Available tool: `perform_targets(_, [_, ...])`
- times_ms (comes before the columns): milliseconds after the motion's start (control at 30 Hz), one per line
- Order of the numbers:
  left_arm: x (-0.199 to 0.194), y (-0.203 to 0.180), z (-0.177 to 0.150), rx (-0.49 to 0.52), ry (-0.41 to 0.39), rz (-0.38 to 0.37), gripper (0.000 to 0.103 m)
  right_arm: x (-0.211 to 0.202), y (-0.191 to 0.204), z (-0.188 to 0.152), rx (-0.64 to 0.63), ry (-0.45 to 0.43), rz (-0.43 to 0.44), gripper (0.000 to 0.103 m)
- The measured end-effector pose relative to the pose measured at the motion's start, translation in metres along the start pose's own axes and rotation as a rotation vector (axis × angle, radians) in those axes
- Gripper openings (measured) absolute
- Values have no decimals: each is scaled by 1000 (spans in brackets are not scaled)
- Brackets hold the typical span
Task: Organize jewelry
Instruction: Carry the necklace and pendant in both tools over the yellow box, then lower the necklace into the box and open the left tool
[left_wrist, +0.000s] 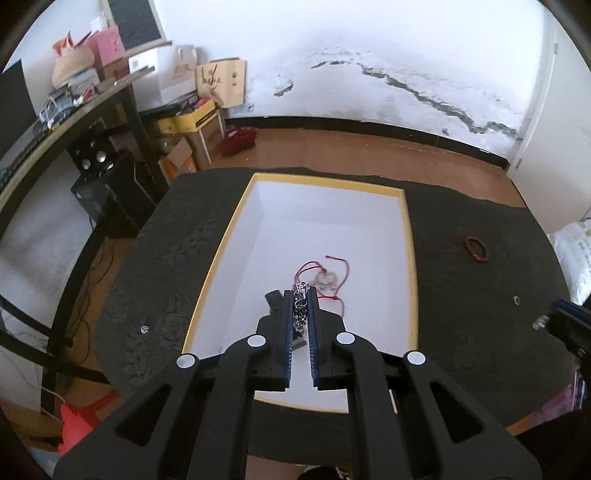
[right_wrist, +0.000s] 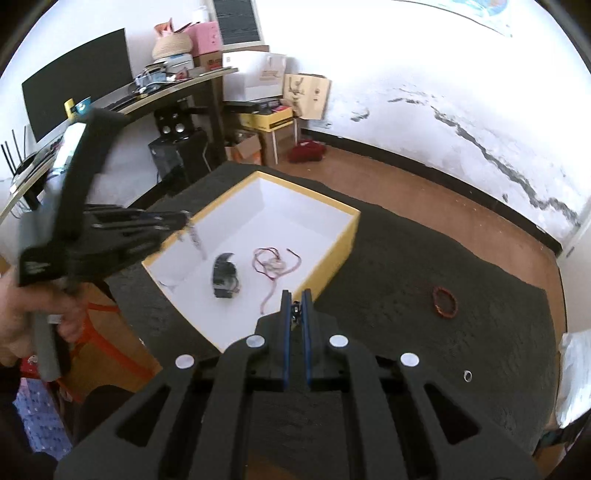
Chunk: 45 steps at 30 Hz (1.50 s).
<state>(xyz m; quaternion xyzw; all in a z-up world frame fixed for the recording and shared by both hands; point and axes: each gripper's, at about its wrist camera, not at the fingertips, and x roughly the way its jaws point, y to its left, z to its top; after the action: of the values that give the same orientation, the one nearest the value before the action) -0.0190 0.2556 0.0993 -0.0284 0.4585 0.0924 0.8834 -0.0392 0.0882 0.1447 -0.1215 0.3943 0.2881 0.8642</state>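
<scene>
Two loads ready for dropping: silver chain (left_wrist: 301, 308) is pinched by left gripper (left_wrist: 300, 295) over yellow-rimmed white box (left_wrist: 406, 236), small dark trinket (right_wrist: 295, 309) by right gripper (right_wrist: 296, 295) at 6 o'clock

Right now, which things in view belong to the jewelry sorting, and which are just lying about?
Job:
box
silver chain in left gripper
small dark piece in right gripper
red cord necklace and watch, in box
beaded bracelet and ring, on mat

Lying about:
monitor
basket
cardboard boxes
red bag
</scene>
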Motion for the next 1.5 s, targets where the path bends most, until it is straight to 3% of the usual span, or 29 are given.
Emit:
perform_targets(467, [87,22,-13,-50,77,29,7,46,21,27,-27,38,9,6])
perform_targets(933, [127,27,-16,-68,124,57,7,80,16,29,-26,58,55,6])
perform_targets(1333, [135,19,-19,-65,142,57,8,84,14,30,-30,59,55,6])
perform_targets(1400, [134,20,-19,-72,147,64,13,83,16,30,-31,57,52,6])
perform_targets(1433, [133,21,-19,-79,144,63,27,83,18,30,-31,55,50,6])
perform_targets(1467, [131,22,-19,-88,139,59,62,82,18,31,-31,55,50,6])
perform_targets(1500, [128,23,-18,-96,131,62,81,82,18,30,-32,55,47,6])
